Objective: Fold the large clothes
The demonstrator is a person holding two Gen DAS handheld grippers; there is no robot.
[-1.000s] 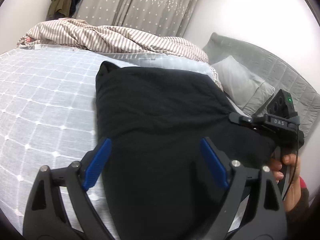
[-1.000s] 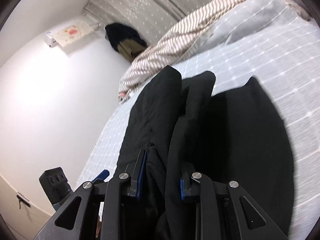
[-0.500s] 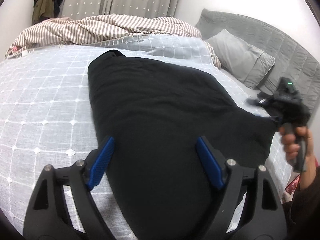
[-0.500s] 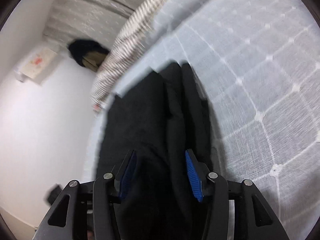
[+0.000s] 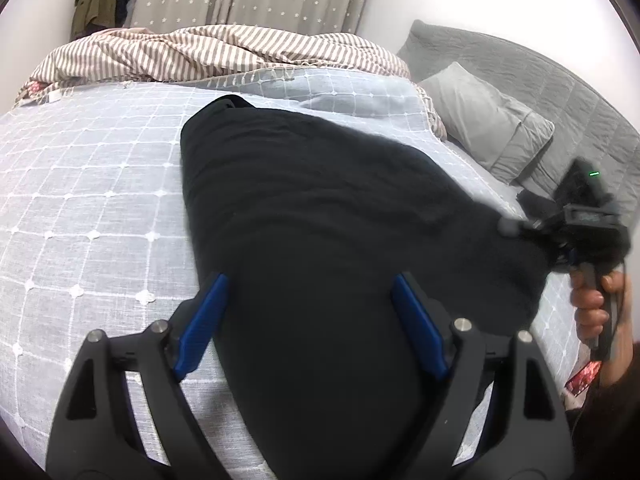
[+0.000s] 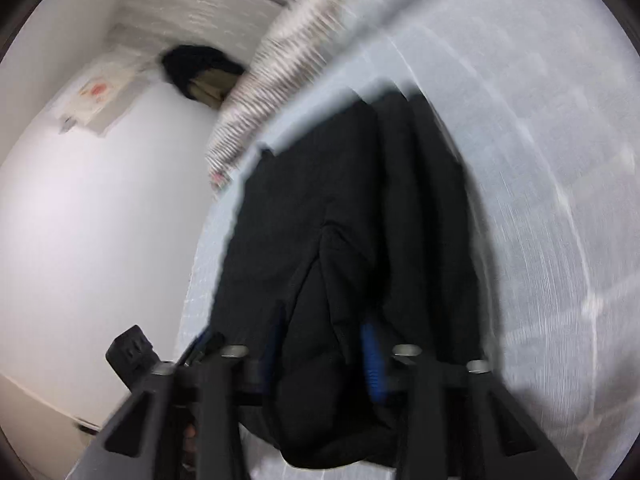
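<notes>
Black garment lying lengthwise on the bed's white grid coverlet, one near corner bunched in the right gripper.
Jaws of the left gripper stand wide and empty, hovering over the near end of the cloth with the blue pads apart from the fabric; jaws of the right gripper are closing narrow, with a thick fold of black fabric between them, though blur hides how firmly the pads bite. To do this step well, I judge the right grip should settle fully on all layers before any pull, and the left should come down on the opposite near corner, so both ends lift evenly. Lifting one side alone would likely drag the garment askew toward the grey pillow and the striped blanket.
</notes>
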